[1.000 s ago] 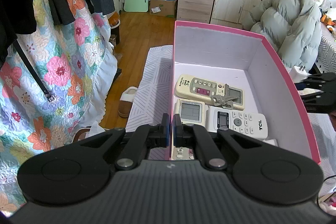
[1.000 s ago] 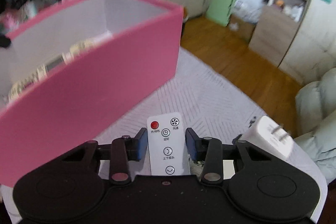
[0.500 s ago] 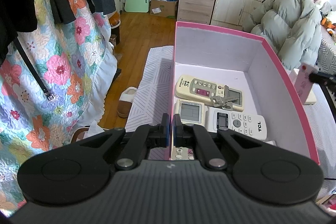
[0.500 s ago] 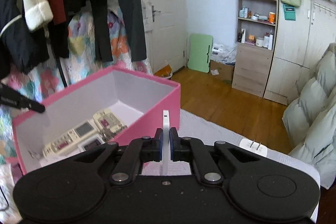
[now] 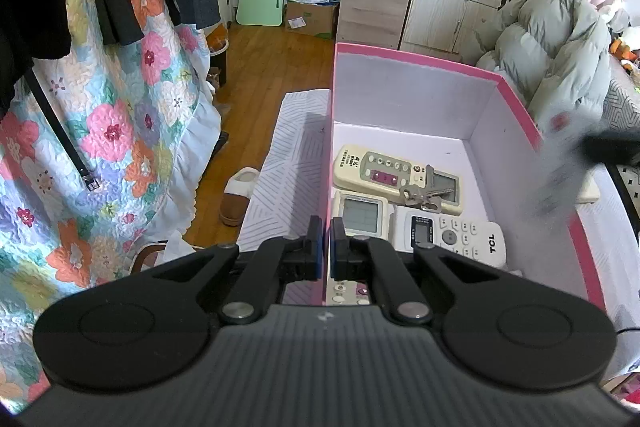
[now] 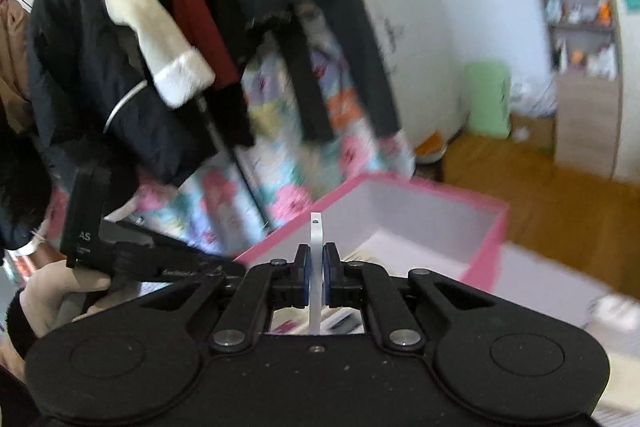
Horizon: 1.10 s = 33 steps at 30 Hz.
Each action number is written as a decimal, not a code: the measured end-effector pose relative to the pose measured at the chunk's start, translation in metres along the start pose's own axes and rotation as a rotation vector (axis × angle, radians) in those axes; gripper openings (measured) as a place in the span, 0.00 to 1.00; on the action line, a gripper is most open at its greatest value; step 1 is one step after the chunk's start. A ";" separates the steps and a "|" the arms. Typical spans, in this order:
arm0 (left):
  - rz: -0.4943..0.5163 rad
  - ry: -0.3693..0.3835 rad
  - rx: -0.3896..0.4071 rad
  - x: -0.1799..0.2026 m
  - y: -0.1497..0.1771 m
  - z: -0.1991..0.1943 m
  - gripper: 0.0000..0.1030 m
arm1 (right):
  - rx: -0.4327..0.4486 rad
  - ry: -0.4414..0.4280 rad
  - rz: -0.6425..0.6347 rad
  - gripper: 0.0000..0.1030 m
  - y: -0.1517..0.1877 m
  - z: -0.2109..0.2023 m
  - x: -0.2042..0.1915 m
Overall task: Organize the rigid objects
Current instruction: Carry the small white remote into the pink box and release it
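One pink box (image 5: 516,99) with white inside walls sits open just ahead of the left tool (image 5: 325,247). Lying flat on its floor are four remote controls, as far as can be counted: a cream remote (image 5: 384,175) farthest from the tool, a grey-screened remote (image 5: 360,213) and a white TCL remote (image 5: 456,237) side by side nearer in, and a fourth remote (image 5: 348,295) mostly hidden beneath the tool's fingers. One small bunch of keys (image 5: 420,193) rests on the cream remote. The left tool's jaws are closed together at the box's near left wall, possibly pinching its rim, though the view does not settle that. The right tool (image 6: 316,267) is clamped on one thin white remote (image 6: 316,239), held edge-on and upright between the blue pads, above the box's near edge. In the left view that same remote is only a blurred streak to the right, over the box's right wall.
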<state>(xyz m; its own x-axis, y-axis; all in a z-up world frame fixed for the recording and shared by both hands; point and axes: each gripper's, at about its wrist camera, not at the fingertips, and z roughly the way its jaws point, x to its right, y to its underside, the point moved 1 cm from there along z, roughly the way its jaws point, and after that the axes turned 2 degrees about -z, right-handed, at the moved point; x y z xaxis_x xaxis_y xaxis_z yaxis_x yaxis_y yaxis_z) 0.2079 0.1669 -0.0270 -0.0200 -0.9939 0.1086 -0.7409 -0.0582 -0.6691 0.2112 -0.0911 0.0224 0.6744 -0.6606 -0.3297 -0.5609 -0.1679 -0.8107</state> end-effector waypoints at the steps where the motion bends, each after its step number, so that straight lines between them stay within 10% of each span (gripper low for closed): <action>1: -0.002 0.002 0.000 -0.001 0.001 -0.001 0.02 | -0.020 -0.008 0.015 0.07 0.001 0.013 -0.001; 13: -0.014 0.012 0.004 -0.005 0.001 -0.004 0.02 | -0.127 -0.068 0.203 0.09 0.035 0.078 0.027; 24: -0.004 0.004 0.011 -0.007 0.003 -0.006 0.02 | 0.089 0.217 0.003 0.48 0.037 -0.012 0.026; 33: -0.012 0.000 0.007 -0.007 0.004 -0.004 0.02 | -0.081 0.395 0.104 0.48 0.059 -0.052 0.093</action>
<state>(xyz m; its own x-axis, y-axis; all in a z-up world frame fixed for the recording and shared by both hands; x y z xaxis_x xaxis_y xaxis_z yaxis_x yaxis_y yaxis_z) 0.2019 0.1743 -0.0275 -0.0117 -0.9931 0.1166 -0.7363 -0.0703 -0.6729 0.2156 -0.2004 -0.0312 0.3850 -0.9045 -0.1837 -0.6625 -0.1322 -0.7373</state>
